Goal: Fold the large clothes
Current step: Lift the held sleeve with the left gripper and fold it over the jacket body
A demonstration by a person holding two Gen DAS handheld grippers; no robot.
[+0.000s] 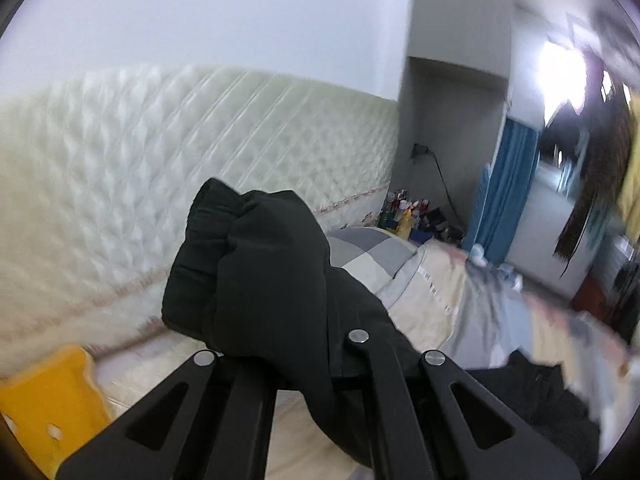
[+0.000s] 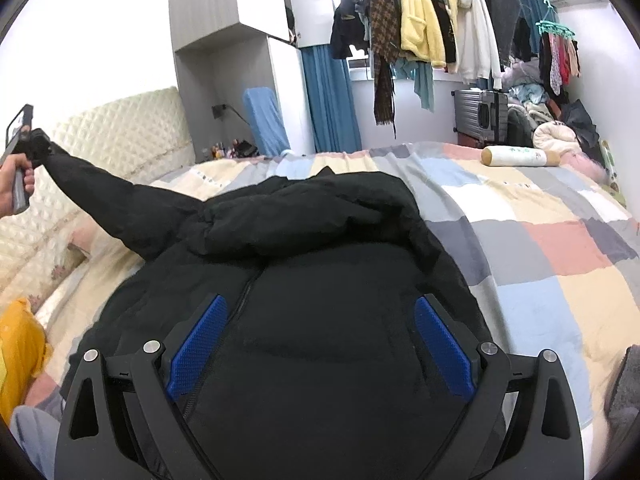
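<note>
Through the left wrist camera: one black padded jacket (image 1: 256,276), its cuff end bunched thick and puffy, pinched between the pressed-together fingers of the left gripper (image 1: 288,364) and raised above the bed. Behind it, one cream quilted headboard (image 1: 180,152), blurred. One yellow object (image 1: 48,400) at lower left. One patchwork bedspread (image 1: 432,304) of grey, cream and pink squares running off to the right, more black fabric lying on it at lower right. One cluster of small bottles (image 1: 408,208) on a far surface, too small to count. One blue curtain (image 1: 504,192) beyond.

Through the right wrist camera: the same single jacket (image 2: 320,264), spread body-down across the bedspread (image 2: 560,248), matte black, softly quilted, one zipper line running down the front, hood or collar folded in a thick roll across the top. One sleeve stretched taut up and to the left, its cuff gripped by the left gripper (image 2: 34,142), itself held in one bare hand (image 2: 14,186). Right gripper (image 2: 320,344) just above the jacket's chest, two blue-padded fingers (image 2: 198,348) spread wide, nothing between them. One cylindrical bolster (image 2: 520,156) on the far side of the bed. One rail of hanging clothes (image 2: 432,28), roughly a dozen garments, exact count unclear. One grey suitcase (image 2: 480,114) by the wall.
</note>
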